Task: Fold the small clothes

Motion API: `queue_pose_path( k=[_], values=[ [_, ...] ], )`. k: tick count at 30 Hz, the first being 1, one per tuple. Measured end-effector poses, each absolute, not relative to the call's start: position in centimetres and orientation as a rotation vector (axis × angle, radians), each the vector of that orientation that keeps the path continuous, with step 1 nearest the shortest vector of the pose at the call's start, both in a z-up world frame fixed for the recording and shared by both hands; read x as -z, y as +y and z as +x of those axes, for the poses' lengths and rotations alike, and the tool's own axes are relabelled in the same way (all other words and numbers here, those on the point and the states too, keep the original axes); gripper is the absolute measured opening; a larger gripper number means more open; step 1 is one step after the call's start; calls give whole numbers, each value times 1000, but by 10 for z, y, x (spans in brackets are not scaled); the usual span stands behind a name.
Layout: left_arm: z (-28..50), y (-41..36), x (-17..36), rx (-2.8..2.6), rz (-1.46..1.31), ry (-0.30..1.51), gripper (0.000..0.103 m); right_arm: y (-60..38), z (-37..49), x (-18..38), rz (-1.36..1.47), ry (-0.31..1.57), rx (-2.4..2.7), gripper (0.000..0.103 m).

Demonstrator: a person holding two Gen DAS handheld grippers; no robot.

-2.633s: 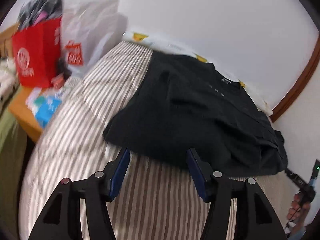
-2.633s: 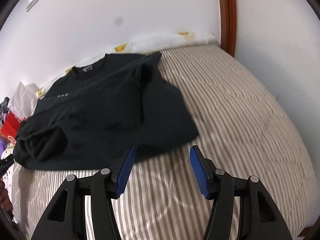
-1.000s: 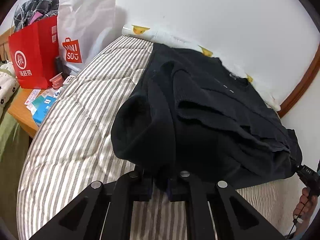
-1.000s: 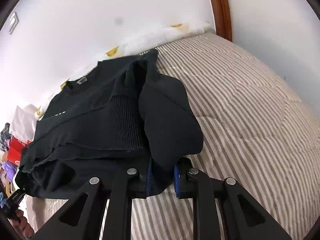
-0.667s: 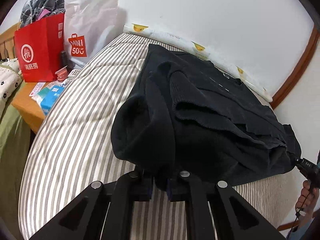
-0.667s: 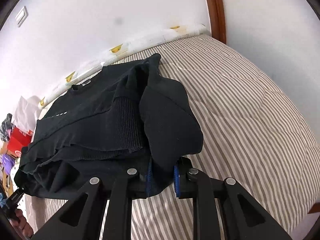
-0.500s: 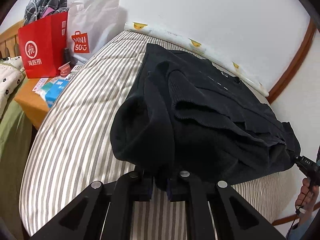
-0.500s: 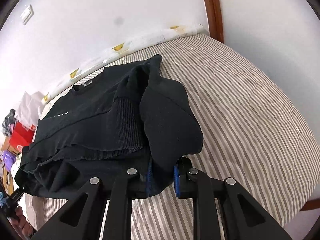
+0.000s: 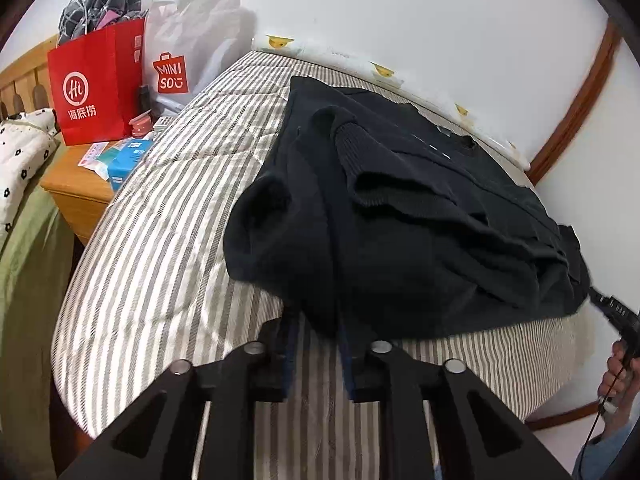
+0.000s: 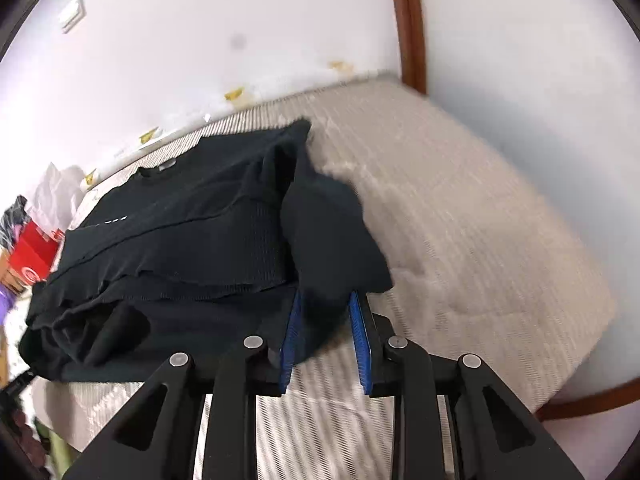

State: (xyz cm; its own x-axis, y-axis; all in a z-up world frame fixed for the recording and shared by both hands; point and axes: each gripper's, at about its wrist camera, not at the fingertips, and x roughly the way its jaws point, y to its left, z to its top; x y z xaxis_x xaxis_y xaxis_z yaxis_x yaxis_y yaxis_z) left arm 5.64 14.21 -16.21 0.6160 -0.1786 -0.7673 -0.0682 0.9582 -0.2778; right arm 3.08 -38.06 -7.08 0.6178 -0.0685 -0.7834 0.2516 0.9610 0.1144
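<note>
While the left wrist view looks up the bed, your left gripper sits at bottom centre, its jaws slightly parted with the near hem of the black sweater draped between them; contact with the pads is not clear, so grip cannot be confirmed. The sweater fills centre and right of frame, lying on the striped mattress, long axis running from the gripper away toward the collar at upper right. A ribbed cuff lies folded on top. The red bag and white bag stand at upper left, well apart. At the right edge, the other tool and your hand are cut off.

Right wrist view: your right gripper is at lower centre, blue pads parted, a corner of the sweater hanging in the gap. Cloth spreads left and upward from it; bare mattress lies right. Both grippers sit at the near hem, one at each corner, so neither is nearer. Judgement: the fold goes forward, hem toward collar. Frame is motion-blurred; stripes and pad contact are hard to read.
</note>
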Motion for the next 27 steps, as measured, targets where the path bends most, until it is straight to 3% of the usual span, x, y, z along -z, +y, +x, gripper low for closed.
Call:
queue_pose_path(
  k=[7, 27],
  values=[
    [26, 125, 136, 266, -298, 834, 24, -364, 25, 50, 208, 838, 66, 26],
    [94, 112, 147, 148, -236, 935, 27, -341, 70, 123, 190, 1025, 14, 21]
  ],
)
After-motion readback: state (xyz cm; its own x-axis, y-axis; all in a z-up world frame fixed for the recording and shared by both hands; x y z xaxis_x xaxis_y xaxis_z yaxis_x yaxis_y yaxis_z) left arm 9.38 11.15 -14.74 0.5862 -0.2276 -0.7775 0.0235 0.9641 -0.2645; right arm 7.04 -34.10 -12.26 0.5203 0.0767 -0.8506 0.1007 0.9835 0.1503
